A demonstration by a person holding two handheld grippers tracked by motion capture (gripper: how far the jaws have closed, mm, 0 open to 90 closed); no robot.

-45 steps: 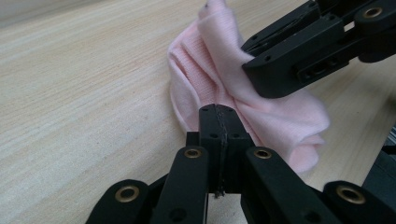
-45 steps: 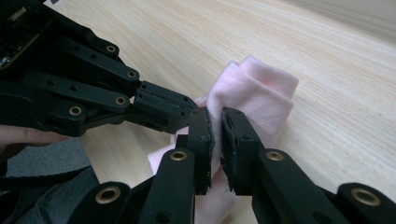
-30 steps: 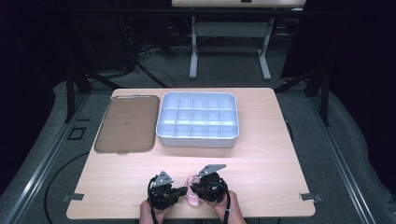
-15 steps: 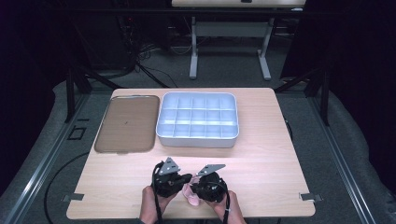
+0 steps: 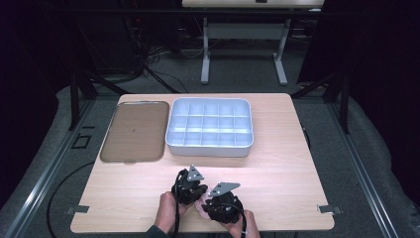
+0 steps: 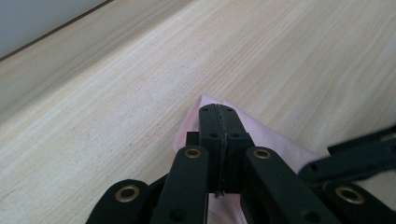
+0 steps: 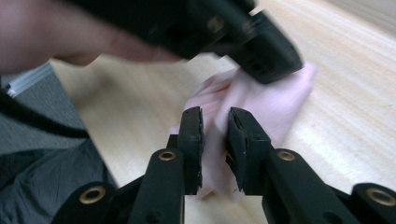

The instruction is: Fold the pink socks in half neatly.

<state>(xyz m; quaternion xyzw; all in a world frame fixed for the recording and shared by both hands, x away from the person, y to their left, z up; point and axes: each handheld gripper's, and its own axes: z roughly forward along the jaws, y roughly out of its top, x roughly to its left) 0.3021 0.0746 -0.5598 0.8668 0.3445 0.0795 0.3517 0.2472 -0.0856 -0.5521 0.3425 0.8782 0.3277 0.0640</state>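
A small pink cloth lies near the table's front edge, between my two grippers. My left gripper is shut on one edge of it; in the left gripper view the jaws meet tightly with the pink cloth spreading out behind them. My right gripper sits just right of it. In the right gripper view its jaws stand narrowly apart with a bunched fold of the cloth pinched between them. The left gripper hangs over the cloth's far end.
A white tray divided into several compartments stands at the table's middle back. A flat brown lid lies to its left. A hand holds the left gripper. Bare wood extends to the right.
The left gripper has shifted a little right and away from the front edge, closer to the right gripper. The right gripper has stayed almost in place on the cloth.
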